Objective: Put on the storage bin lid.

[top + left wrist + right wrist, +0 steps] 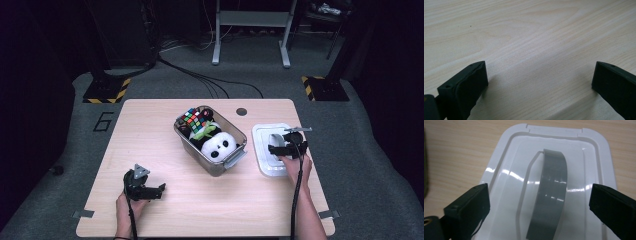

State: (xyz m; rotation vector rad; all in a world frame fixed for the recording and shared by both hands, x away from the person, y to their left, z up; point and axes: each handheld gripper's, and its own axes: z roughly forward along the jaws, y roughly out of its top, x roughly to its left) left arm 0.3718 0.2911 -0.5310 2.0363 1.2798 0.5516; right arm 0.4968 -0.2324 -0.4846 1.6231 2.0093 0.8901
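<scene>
The white plastic lid point(549, 182), lying just right of the toy-filled grey bin point(212, 142), is being straddled by the wide-open, empty right gripper point(540, 202), its grey arched handle point(551, 192) running lengthwise between the jaws.

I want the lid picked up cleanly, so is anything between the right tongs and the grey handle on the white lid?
Nothing visible. The right tongs hang open just above the white lid, their jaws on either side of the grey handle, with only clear space between. The toy-filled bin stands apart, to the lid's left.
</scene>
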